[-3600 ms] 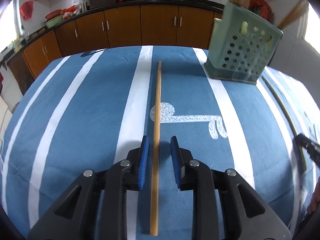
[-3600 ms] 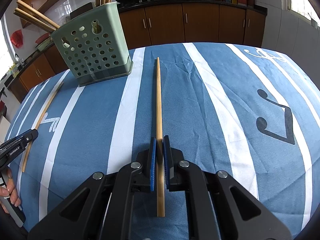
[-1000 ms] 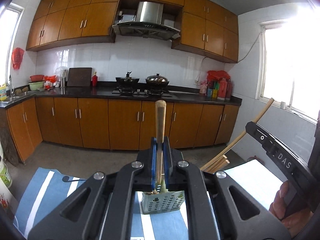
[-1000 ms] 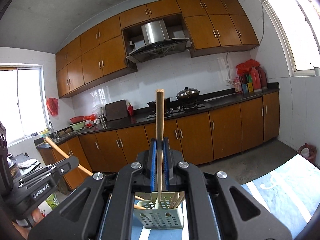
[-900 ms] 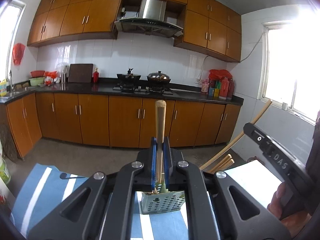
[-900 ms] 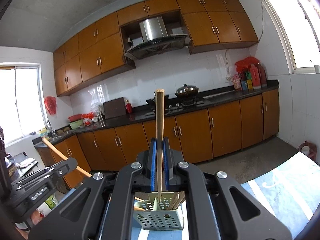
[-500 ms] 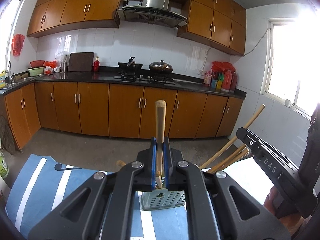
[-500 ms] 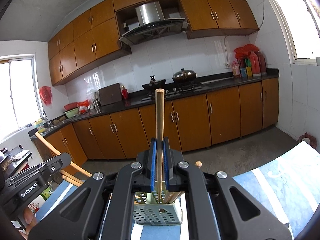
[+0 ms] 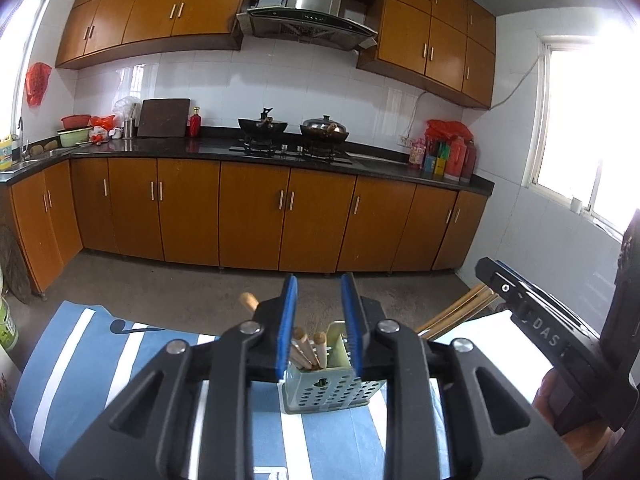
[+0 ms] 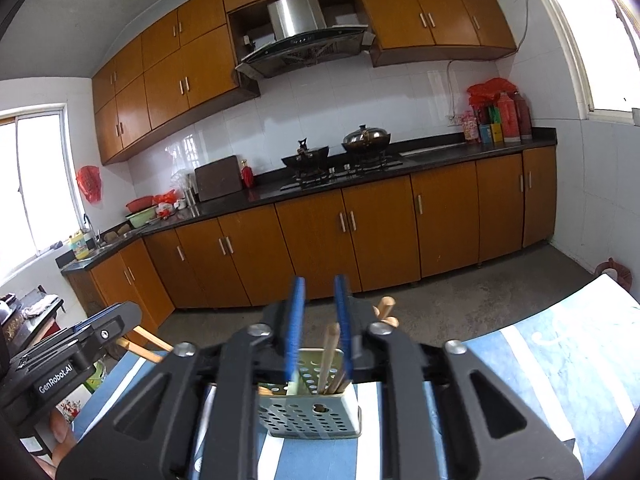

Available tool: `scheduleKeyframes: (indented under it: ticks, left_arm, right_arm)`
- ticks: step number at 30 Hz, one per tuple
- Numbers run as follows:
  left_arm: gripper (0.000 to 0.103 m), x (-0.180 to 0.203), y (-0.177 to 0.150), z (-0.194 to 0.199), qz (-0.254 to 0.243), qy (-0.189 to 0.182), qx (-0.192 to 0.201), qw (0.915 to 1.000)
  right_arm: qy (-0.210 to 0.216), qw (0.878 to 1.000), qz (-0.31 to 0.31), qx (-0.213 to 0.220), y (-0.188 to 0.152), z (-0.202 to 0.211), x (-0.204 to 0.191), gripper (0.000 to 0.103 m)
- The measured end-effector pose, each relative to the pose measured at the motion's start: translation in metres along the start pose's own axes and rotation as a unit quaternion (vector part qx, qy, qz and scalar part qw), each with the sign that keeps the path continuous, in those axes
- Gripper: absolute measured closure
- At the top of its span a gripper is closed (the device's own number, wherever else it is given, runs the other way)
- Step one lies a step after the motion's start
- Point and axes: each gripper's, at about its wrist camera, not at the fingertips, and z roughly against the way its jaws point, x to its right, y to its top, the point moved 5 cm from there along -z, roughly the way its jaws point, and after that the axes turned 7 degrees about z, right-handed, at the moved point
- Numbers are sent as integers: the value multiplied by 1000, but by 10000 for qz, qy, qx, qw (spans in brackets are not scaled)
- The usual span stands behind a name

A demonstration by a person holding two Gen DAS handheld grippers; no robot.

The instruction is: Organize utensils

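Observation:
A pale green perforated utensil holder [image 9: 328, 394] stands on the blue-and-white striped tablecloth [image 9: 80, 356]; it also shows in the right wrist view [image 10: 308, 412]. Several wooden chopsticks [image 9: 306, 350] stand in it, leaning at different angles, and show in the right wrist view [image 10: 328, 356] too. My left gripper [image 9: 319, 324] is open and empty just above the holder. My right gripper [image 10: 319, 326] is open and empty above the holder as well. Each gripper's body shows at the edge of the other's view.
The tablecloth [image 10: 560, 360] spreads to both sides of the holder. More chopsticks [image 9: 456, 312] lean out of the holder to the right. Beyond the table are brown kitchen cabinets [image 9: 248, 216], a stove with two pans [image 9: 294, 128] and a concrete floor [image 10: 460, 300].
Both grippers have opened and let go of their chopsticks, which now stand in the holder. Both cameras have tilted slightly down toward the holder.

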Motion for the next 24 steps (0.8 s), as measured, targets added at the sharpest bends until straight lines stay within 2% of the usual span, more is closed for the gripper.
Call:
scheduleKeyframes:
  ticks: [4, 10, 14, 18, 22, 24]
  left_arm:
    - [69, -2, 1, 15, 47, 9, 84, 10000]
    - [51, -11, -3, 49, 31, 104, 254, 9996]
    - [37, -20, -11, 70, 19, 214, 323, 9992]
    - [21, -25, -21, 89, -184, 419, 404, 9981]
    - [6, -27, -27, 100, -272, 556, 448, 9971]
    - [4, -28, -30, 107, -290, 619, 473, 9965]
  right_arm:
    - [-26, 9999, 19, 104, 5, 16, 3, 73]
    - [-81, 9997, 135, 211, 0, 45, 5, 56]
    - [-156, 9994, 225, 213, -8, 61, 5, 40]
    - [-174, 9995, 212, 168, -16, 70, 4, 18]
    - [-306, 9989, 320, 163, -20, 78, 0, 6]
    - [-416, 9983, 375, 188, -21, 84, 0, 2]
